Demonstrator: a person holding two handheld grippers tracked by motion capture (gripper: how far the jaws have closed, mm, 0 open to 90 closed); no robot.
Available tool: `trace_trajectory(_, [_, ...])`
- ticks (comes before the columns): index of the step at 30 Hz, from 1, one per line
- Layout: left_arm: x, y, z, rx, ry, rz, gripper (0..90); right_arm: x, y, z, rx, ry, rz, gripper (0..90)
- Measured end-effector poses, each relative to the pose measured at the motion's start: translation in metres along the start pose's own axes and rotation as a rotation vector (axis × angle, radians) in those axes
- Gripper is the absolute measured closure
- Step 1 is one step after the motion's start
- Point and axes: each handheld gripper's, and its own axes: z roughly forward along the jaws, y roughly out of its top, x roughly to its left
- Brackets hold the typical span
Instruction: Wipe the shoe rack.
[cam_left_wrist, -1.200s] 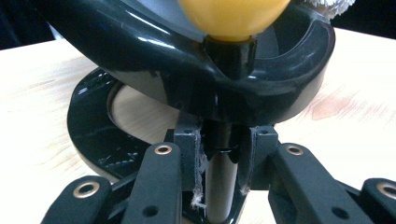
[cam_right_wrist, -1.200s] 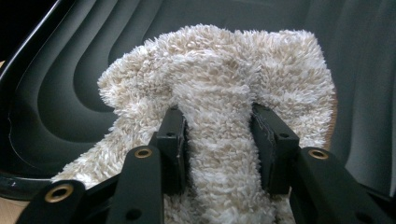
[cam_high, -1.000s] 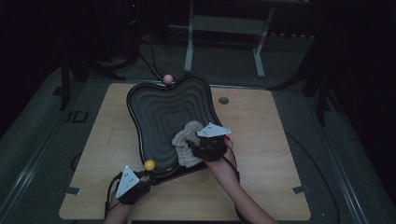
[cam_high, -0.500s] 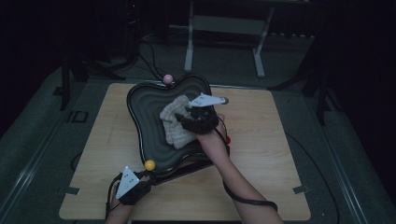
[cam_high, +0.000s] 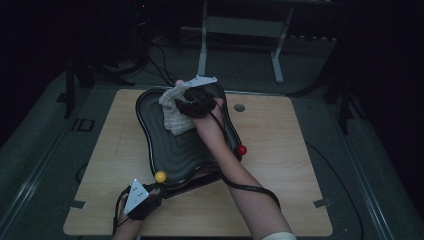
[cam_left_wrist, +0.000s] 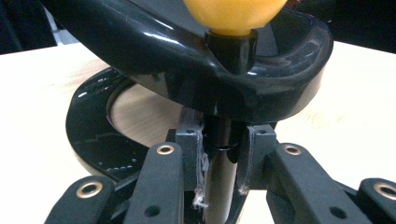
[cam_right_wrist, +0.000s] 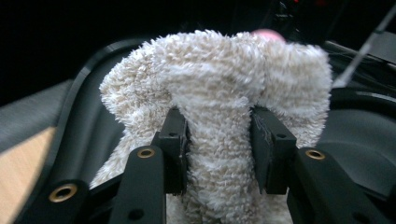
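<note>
A black wavy tray (cam_high: 150, 145) on a stand rests on the wooden table. My right gripper (cam_high: 182, 103) is over the tray's far end, shut on a cream fluffy cloth (cam_high: 175, 119) that lies on the tray's surface. In the right gripper view the pads (cam_right_wrist: 173, 140) pinch a fold of the cloth (cam_right_wrist: 219, 84). My left gripper (cam_high: 156, 190), at the tray's near corner, is shut on the black post (cam_left_wrist: 223, 158) under a yellow ball (cam_high: 160, 176). In the left gripper view that yellow ball (cam_left_wrist: 233, 14) sits right above the tray rim (cam_left_wrist: 177, 70).
A red ball (cam_high: 241, 150) stands at the tray's right edge, and a pink ball (cam_right_wrist: 267, 33) peeks out behind the cloth at the far end. A small round hole (cam_high: 239, 107) marks the table (cam_high: 280, 165) to the tray's right. Cables trail from both grippers.
My right gripper has carried the cloth from the tray's near right side across to its far end. The left gripper has stayed on the post.
</note>
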Motion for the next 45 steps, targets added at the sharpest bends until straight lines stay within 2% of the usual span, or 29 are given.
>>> trace_trajectory(3, [0.000, 0.000, 0.000, 0.000, 0.001, -0.001, 72.8, -0.001, -0.010, 0.010, 0.052, -0.004, -0.008, 60.4])
trace_trajectory(6, [0.000, 0.000, 0.000, 0.002, 0.003, 0.002, 72.8, -0.003, -0.018, 0.009, 0.038, 0.005, 0.006, 60.6])
trace_trajectory(10, [0.000, 0.000, 0.000, 0.002, 0.003, 0.001, 72.8, 0.002, -0.025, 0.006, 0.040, -0.003, -0.024, 60.5])
trace_trajectory(14, [0.000, 0.000, 0.000, 0.000, 0.002, 0.010, 72.8, 0.005, -0.034, 0.001, 0.042, 0.009, -0.033, 60.5])
trace_trajectory(24, [0.000, 0.000, 0.000, 0.000, -0.001, -0.006, 72.7, 0.011, -0.057, -0.013, 0.048, 0.032, -0.068, 60.4])
trace_trajectory(42, [0.000, 0.000, 0.000, 0.005, 0.001, -0.007, 72.7, 0.028, -0.108, -0.042, 0.067, 0.081, -0.123, 60.2])
trace_trajectory(45, [0.000, 0.001, 0.000, 0.006, 0.002, -0.008, 72.7, 0.029, -0.111, -0.044, 0.066, 0.083, -0.124, 60.2])
